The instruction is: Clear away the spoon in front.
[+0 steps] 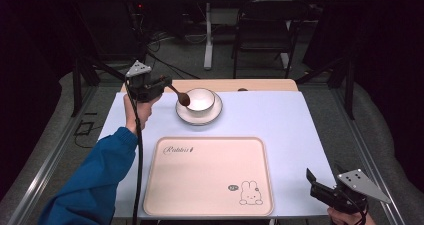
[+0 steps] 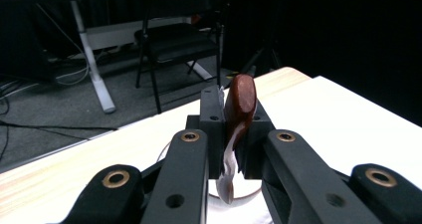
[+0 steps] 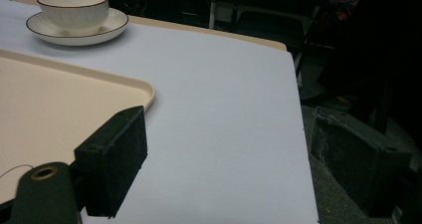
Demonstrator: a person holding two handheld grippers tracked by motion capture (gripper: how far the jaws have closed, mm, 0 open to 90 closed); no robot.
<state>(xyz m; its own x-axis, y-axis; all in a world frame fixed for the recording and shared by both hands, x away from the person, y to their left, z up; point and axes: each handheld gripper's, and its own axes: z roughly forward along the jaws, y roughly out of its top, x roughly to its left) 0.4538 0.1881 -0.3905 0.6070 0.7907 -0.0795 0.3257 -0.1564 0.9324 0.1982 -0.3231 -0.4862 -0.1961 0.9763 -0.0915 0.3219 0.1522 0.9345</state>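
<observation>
My left gripper (image 1: 165, 82) is at the back left of the table, shut on a dark brown wooden spoon (image 1: 180, 95). The spoon's head hangs just left of a white bowl (image 1: 201, 99) that sits on a white saucer (image 1: 216, 114). In the left gripper view the spoon (image 2: 239, 109) stands clamped between the jaws, with the saucer's rim (image 2: 246, 198) below. My right gripper (image 1: 314, 183) rests low at the table's front right corner, open and holding nothing. Its view shows the bowl (image 3: 73, 10) on the saucer (image 3: 109, 25) far off, and my right gripper (image 3: 239, 169) with jaws wide apart.
A large beige tray (image 1: 210, 177) with a rabbit drawing lies at the front centre; its corner (image 3: 142, 89) is beside the right gripper's left jaw. The pale blue mat (image 1: 280, 120) covers the table. A chair (image 1: 265, 30) and desk legs stand beyond the far edge.
</observation>
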